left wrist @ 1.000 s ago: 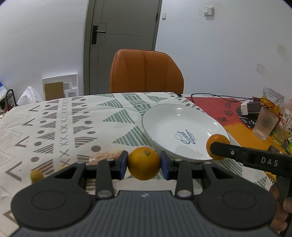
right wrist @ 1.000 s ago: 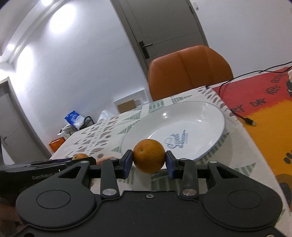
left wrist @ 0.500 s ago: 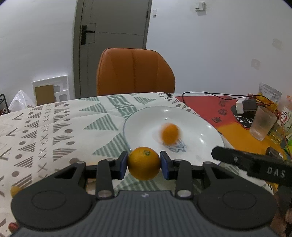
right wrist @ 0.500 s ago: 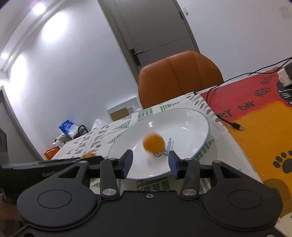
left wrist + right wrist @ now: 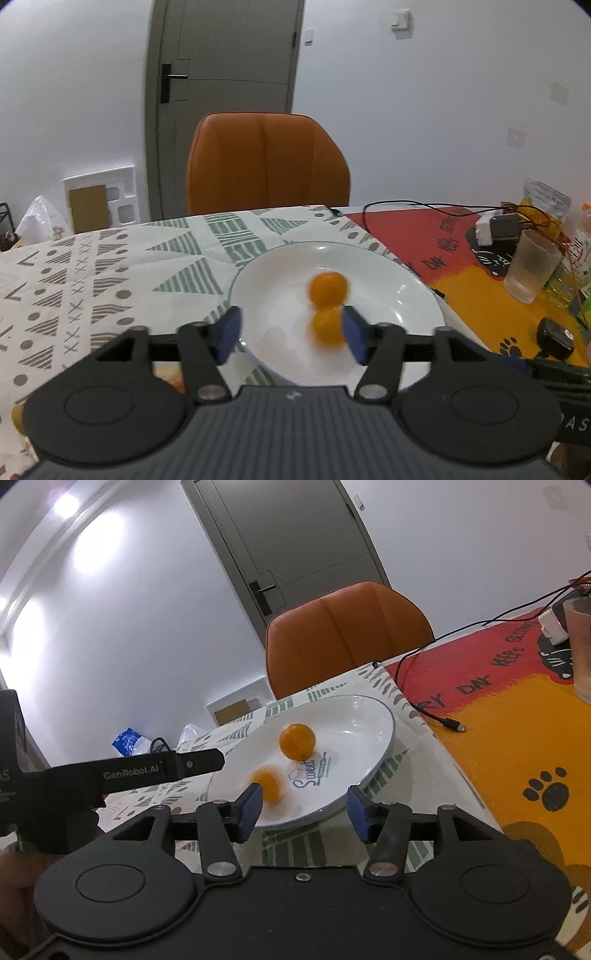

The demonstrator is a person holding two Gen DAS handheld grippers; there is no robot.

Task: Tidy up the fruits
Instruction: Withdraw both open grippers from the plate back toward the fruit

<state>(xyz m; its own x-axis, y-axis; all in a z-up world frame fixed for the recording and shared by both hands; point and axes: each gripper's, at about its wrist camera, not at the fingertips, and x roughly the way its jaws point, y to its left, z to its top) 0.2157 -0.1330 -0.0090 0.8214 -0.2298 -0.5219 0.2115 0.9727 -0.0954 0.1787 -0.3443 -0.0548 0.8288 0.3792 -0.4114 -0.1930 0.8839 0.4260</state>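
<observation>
Orange fruits (image 5: 327, 328) on plate (image 5: 413, 291), beyond spread left gripper (image 5: 291, 334) jaws.

My left gripper (image 5: 291, 334): matte black body, ribbed grey top plate, two round black discs either side, silver pivot screws, blue pads (image 5: 227, 334) on the fingertips. My right gripper (image 5: 303, 810): same build, smooth black housing, blue pads (image 5: 249, 806), silver screws. White lettering "GenRobot.AI" along the left one's finger in the right view; "DAS" on the right's side.
</observation>
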